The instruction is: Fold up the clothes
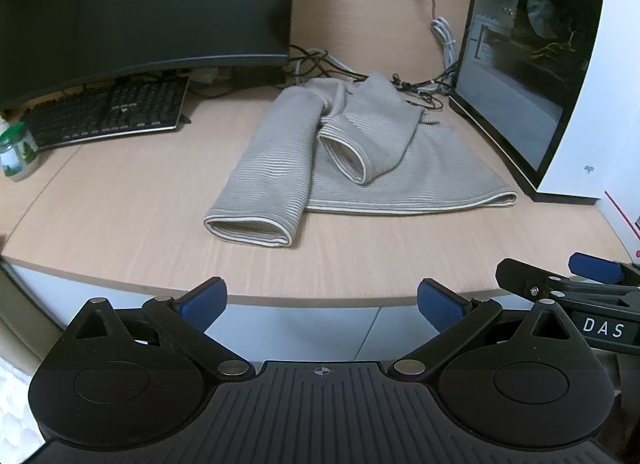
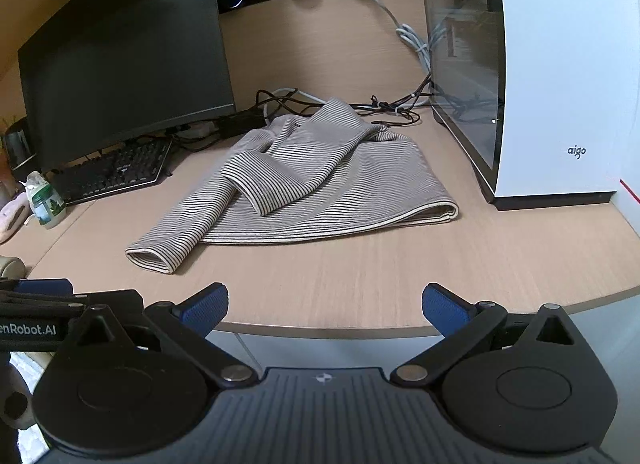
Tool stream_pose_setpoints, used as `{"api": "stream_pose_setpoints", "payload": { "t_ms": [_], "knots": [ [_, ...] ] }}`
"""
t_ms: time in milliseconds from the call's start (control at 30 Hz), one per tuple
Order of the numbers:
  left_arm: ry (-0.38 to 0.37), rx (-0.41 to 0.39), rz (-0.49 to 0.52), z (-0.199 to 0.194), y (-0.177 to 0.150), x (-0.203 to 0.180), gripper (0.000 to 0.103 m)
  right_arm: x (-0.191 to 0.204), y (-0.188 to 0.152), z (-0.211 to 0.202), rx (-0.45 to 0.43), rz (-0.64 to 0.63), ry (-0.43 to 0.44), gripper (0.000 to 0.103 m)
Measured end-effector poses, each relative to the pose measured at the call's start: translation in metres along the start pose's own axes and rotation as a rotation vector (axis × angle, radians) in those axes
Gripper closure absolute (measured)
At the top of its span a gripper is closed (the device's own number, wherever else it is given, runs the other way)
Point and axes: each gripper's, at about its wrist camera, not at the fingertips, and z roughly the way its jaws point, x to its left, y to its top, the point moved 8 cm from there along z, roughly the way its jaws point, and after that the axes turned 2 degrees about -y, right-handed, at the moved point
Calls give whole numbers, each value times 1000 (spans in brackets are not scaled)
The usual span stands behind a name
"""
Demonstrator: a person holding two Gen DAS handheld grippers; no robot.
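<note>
Striped sweater lies mid-desk, both grippers spread wide and empty at the near edge.

Its long axis runs from the collar at 12 o'clock to the hem at 6; one sleeve trails toward 7, the other is folded across the body. Left gripper and right gripper hover off the desk. Bare wood lies at 6 and 8; keyboard at 10, white computer case close at 2.

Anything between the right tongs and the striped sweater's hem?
Nothing: in the right wrist view only bare desk lies between the open right tongs and the striped sweater.
</note>
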Motion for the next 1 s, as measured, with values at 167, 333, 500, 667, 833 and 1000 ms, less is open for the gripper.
{"api": "stream_pose_setpoints", "payload": {
  "t_ms": [167,333,500,667,833,1000],
  "knots": [
    [-5,6,1,2,0,-1,0,-1,0,1,2,2,0,0],
    [-10,12,1,5,-1,-1,0,-4,0,3,5,8,-4,0],
    [-3,11,6,5,-1,-1,0,-6,0,5,10,16,-4,0],
    [-1,20,8,7,0,0,0,-8,0,7,14,24,-4,0],
    [-9,13,4,9,1,-1,0,-9,0,9,19,25,-5,0],
    [-7,7,4,9,1,0,0,-9,1,9,14,21,-5,0]
  ]
}}
